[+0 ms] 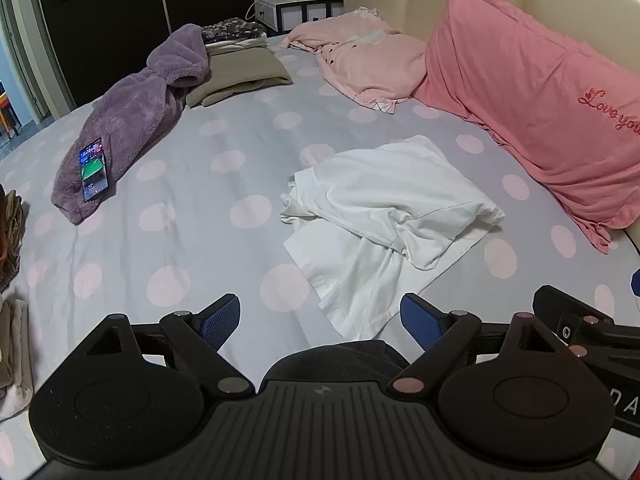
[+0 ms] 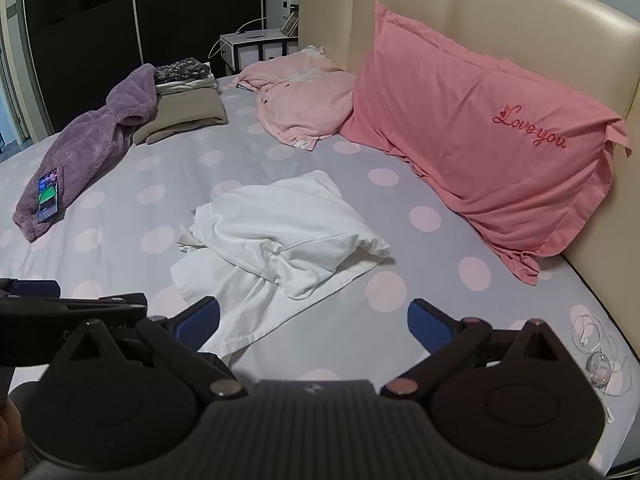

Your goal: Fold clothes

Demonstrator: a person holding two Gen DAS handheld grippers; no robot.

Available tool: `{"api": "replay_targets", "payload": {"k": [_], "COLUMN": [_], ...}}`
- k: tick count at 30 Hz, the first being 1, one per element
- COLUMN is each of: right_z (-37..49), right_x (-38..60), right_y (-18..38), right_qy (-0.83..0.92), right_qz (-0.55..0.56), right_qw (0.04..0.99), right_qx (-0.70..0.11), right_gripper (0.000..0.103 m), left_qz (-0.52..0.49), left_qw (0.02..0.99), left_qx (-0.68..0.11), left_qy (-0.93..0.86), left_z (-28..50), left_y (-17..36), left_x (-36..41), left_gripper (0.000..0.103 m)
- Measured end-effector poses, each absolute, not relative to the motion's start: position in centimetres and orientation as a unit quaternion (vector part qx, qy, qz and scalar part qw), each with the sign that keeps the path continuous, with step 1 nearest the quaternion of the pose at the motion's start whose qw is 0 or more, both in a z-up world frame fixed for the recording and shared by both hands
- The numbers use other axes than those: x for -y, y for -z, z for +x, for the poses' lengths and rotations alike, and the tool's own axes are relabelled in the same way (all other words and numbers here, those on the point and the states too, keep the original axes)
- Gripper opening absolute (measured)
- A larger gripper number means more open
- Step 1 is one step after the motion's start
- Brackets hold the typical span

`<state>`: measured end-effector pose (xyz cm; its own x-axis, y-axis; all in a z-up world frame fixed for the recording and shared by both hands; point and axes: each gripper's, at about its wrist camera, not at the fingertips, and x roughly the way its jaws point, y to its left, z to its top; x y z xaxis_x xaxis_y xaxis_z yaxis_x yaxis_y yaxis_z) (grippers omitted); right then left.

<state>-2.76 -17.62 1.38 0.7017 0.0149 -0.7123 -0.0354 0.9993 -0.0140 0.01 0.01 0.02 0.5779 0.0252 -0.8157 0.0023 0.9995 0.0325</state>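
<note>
A crumpled white garment (image 1: 384, 216) lies on the polka-dot bed sheet (image 1: 192, 208), loosely bunched with one flat part toward me; it also shows in the right wrist view (image 2: 280, 240). My left gripper (image 1: 320, 320) is open and empty, just short of the garment's near edge. My right gripper (image 2: 312, 320) is open and empty, hovering at the garment's near corner. The right gripper's body shows at the right edge of the left wrist view (image 1: 580, 324).
A purple fleece robe (image 1: 132, 116) with a lit phone (image 1: 94, 170) on it lies far left. Folded clothes (image 1: 236, 68) are stacked behind it. Pink pillows (image 1: 520, 92) lean on the cream headboard (image 2: 500, 8). A white cable (image 2: 600, 352) lies at right. More folded clothes (image 1: 14, 352) sit at left.
</note>
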Motion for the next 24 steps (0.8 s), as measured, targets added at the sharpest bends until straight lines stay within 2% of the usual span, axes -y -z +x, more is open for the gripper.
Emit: {"api": "replay_targets", "payload": {"k": [24], "right_z": [-2.65], "right_x": [17.57], "right_y": [-1.17], "right_qy": [-0.007], "right_qz": [-0.013], "right_qw": [0.922], "right_qx": [-0.387], "right_gripper": [0.101], "left_qz": [0.011], "left_qw": [0.888], "left_qx": [-0.461], "left_qy": [-0.005], "left_z": [-0.09], "left_y": [0.58], "left_x": [0.31], "left_gripper": [0.088]}}
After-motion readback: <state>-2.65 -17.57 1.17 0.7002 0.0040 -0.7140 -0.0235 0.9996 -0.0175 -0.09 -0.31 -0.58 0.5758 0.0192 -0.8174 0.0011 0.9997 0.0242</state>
